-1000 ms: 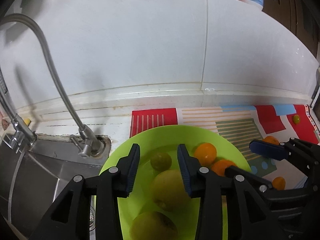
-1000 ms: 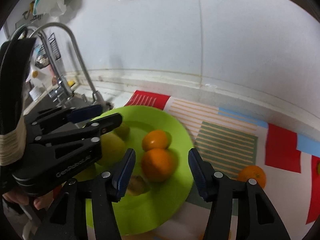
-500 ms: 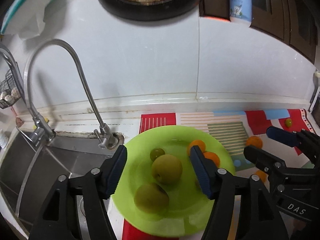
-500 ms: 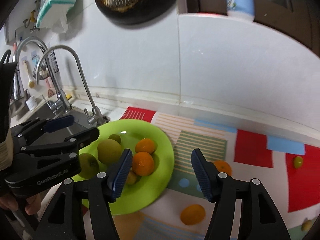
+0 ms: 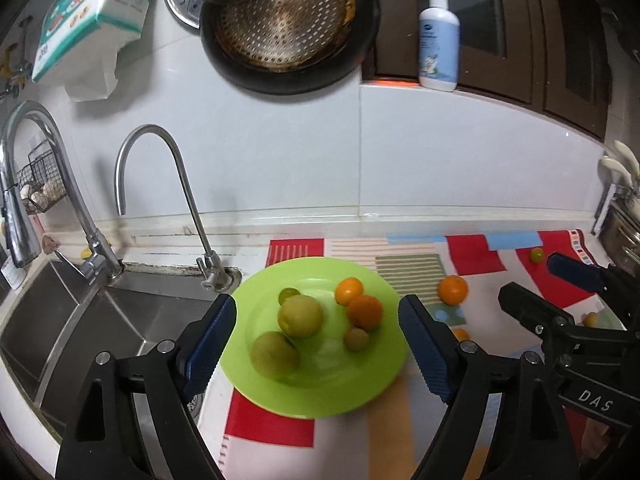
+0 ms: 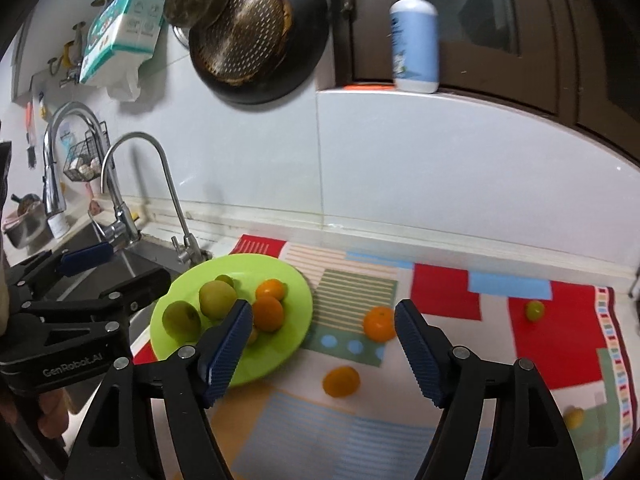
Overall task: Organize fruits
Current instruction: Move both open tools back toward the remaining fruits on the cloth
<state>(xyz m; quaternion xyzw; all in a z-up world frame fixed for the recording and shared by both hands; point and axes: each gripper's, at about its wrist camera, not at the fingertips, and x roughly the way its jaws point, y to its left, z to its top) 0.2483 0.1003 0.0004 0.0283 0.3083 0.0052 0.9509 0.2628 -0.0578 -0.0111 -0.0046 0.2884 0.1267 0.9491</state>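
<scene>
A green plate (image 5: 360, 392) (image 6: 280, 344) sits on the patterned mat beside the sink and holds two pears (image 5: 301, 315), two oranges (image 5: 364, 311), a small green fruit (image 5: 289, 293) and a small brownish fruit (image 5: 356, 338). Loose on the mat lie an orange (image 6: 379, 323) (image 5: 452, 289), a smaller orange (image 6: 341, 381), a small green fruit (image 6: 534, 310) and a small yellow fruit (image 6: 574, 417). My left gripper (image 5: 316, 344) is open and empty above the plate. My right gripper (image 6: 324, 356) is open and empty above the mat, right of the plate.
A steel sink (image 5: 80, 320) with two faucets (image 5: 176, 184) lies left of the plate. A pan (image 5: 288, 24) and a tissue pack (image 5: 88, 16) hang on the white wall. A soap bottle (image 5: 438, 40) stands on the ledge. The mat (image 6: 440, 300) covers the counter.
Both grippers have pulled back and up from the plate, so more of the counter and wall shows. The left jaws have opened wider. The fruit has not moved.
</scene>
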